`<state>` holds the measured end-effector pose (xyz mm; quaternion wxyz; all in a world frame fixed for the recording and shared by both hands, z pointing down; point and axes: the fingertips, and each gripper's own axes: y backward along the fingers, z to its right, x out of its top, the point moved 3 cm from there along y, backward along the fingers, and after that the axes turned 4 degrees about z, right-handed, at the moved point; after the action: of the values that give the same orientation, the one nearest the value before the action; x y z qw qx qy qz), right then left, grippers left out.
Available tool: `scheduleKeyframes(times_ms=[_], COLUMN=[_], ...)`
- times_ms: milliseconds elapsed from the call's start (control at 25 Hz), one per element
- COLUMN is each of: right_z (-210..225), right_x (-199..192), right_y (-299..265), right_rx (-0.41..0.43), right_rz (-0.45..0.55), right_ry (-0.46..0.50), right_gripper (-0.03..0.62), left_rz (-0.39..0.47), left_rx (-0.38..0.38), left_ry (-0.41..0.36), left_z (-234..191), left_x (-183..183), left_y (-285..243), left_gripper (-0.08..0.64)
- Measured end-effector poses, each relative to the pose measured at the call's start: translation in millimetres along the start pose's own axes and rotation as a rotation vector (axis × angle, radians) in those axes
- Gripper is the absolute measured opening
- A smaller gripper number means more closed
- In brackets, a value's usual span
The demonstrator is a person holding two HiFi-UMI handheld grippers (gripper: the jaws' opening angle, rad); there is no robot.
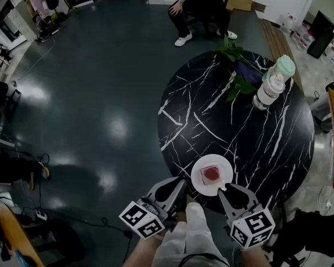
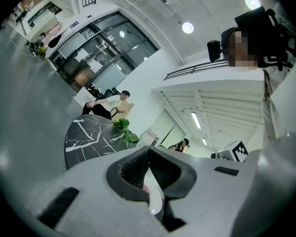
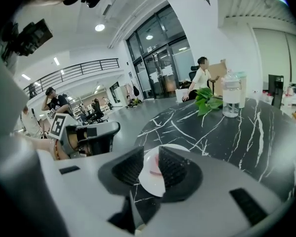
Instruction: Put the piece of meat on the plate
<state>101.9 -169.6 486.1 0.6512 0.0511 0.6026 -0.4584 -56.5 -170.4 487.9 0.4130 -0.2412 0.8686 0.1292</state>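
- The piece of meat (image 1: 211, 173) lies on the white plate (image 1: 199, 181), at the counter's (image 1: 267, 149) near edge.
- The left gripper (image 1: 181, 181) has its jaws together and empty.
- The right gripper (image 1: 222, 191) has its jaws apart, gripping nothing, beside the plate.

Bare tabletop (image 1: 256, 149) surrounds the plate (image 1: 196, 178); bottle (image 1: 273, 85) and plant (image 1: 240, 65) stand well beyond.

Red meat (image 1: 211, 173), white plate (image 1: 196, 178), black white-veined table (image 1: 256, 149), green leaves (image 1: 237, 67)
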Motion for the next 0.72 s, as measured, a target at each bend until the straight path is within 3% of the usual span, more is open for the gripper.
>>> scheduleKeyframes(times_ms=[280, 720], right_z=[-13, -29], right_x=[18, 40], right_y=[14, 20], right_rx=[0.019, 0.047], right_rz=[0.014, 0.034], right_ry=[0.018, 0.035], right_gripper=[0.026, 0.011], left_rz=[-0.002, 0.003], left_rx=[-0.023, -0.039], left_ry=[-0.013, -0.032], left_z=[18, 32], left_x=[15, 32], left_y=[0, 3], left_gripper=[0.008, 0.008])
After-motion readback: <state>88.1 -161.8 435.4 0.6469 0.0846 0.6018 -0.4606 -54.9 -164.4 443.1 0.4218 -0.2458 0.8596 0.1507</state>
